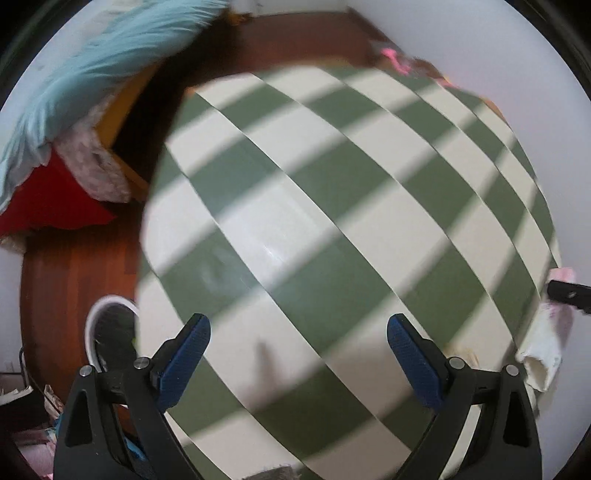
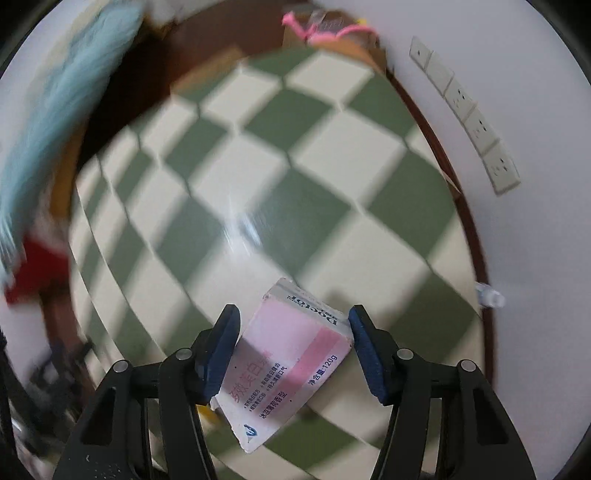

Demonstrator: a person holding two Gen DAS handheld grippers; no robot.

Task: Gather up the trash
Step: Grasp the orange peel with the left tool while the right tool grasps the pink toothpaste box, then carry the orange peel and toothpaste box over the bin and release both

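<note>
**Carton between your right jaws, left jaws released**

Your right gripper [image 2: 291, 350] points down at the floor with a pink and white carton [image 2: 291, 354] lying at a slant between its blue pads. The right pad touches the carton's upper corner and the left pad lies against its long edge, so the jaws are clenched on the carton; its torn lower end sticks out towards the camera. No earlier view is at hand to compare.

Your left gripper [image 1: 297, 354] hangs over the same floor with its jaws spread wide and nothing between them. At the right edge of that view you can see the carton [image 1: 543, 350] again, with one black finger of the other gripper just above it.

Beneath both lies a green and cream checkered mat [image 1: 332, 221], crossed by bands of shadow. A dark shoe with a white sole [image 1: 110, 332] sits just off the mat's left edge, on the reddish wooden floor [image 1: 74, 266].

Farther off, a light blue blanket [image 1: 92, 74] hangs over a red cloth [image 1: 55, 206] at the left. At the far side, something pink [image 2: 325, 31] lies on a brown box, and a row of wall sockets [image 2: 469, 118] runs along the white wall on the right.
</note>
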